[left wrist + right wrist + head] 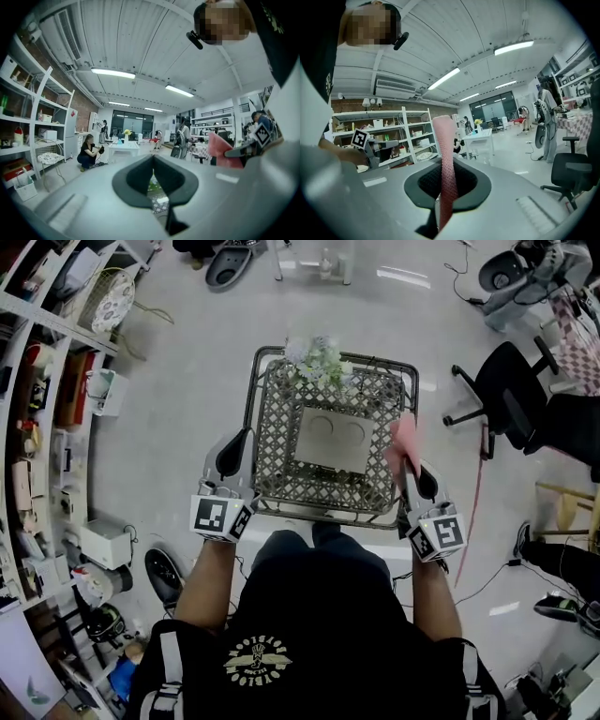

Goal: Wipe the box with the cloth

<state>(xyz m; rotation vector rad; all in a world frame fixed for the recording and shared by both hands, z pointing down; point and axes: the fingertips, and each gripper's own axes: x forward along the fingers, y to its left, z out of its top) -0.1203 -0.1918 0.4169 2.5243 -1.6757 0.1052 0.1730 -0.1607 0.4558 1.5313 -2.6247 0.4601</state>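
A flat grey box (332,438) with two round marks lies inside a wire mesh basket (277,409). My right gripper (411,465) stands at the basket's right rim, shut on a pink cloth (404,439) that sticks up between its jaws; the same cloth (446,176) rises as a narrow strip in the right gripper view. My left gripper (232,454) is at the basket's left rim, its jaws nearly together with a thin gap and nothing between them (153,185). Both grippers point upward and forward.
Pale artificial flowers (317,360) lie at the basket's far end. A black office chair (502,390) stands to the right, shelving (37,409) lines the left. A white table (124,147) and people (88,152) are seen further off in the room.
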